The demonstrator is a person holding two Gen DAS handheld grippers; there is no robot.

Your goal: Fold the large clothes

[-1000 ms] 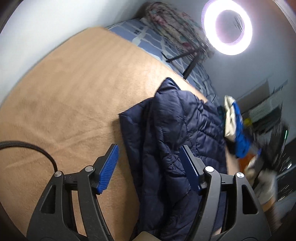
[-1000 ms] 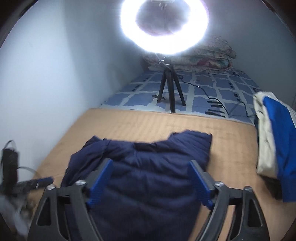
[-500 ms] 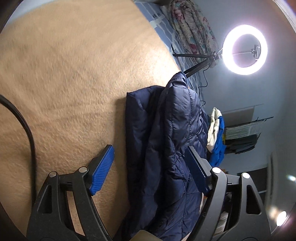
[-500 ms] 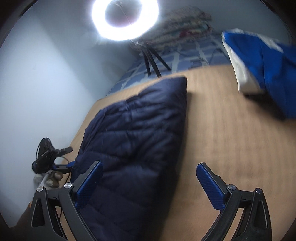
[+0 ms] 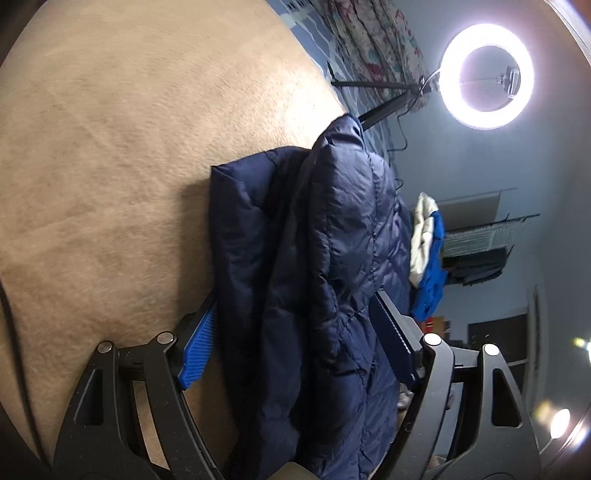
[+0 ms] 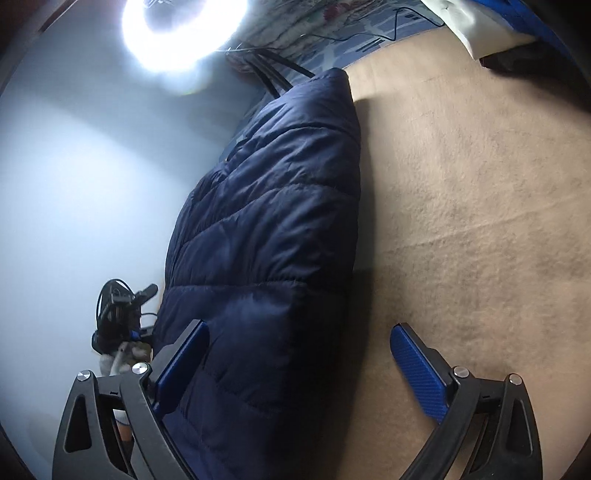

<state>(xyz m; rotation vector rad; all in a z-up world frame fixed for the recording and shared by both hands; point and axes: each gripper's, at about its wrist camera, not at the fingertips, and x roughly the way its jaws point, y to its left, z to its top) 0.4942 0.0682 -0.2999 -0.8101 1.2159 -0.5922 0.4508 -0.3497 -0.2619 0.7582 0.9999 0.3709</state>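
No container is seen in either view; a dark navy quilted puffer jacket [image 5: 325,266] is laid in a long folded bundle on a tan, short-piled blanket [image 5: 110,166]. In the left wrist view the left gripper [image 5: 295,343] is held with its jaws spread wide, and the jacket's thick middle is framed between the blue ribbed pads [image 5: 197,347]; whether the pads press the fabric cannot be told, though no pinch is visible. Outside its left jaw a broad stretch of bare blanket is left open. Beyond its right jaw a white and blue garment [image 5: 428,247] is piled, well apart. In the right wrist view the right gripper [image 6: 295,365] is also held wide apart: the jacket's straight folded edge [image 6: 352,206] runs up between the jaws, nearer the left one, whose pad sits over the fabric, while the right pad hovers over bare blanket. A glowing ring light [image 6: 181,33] on a black tripod is seen far ahead of the jaws.
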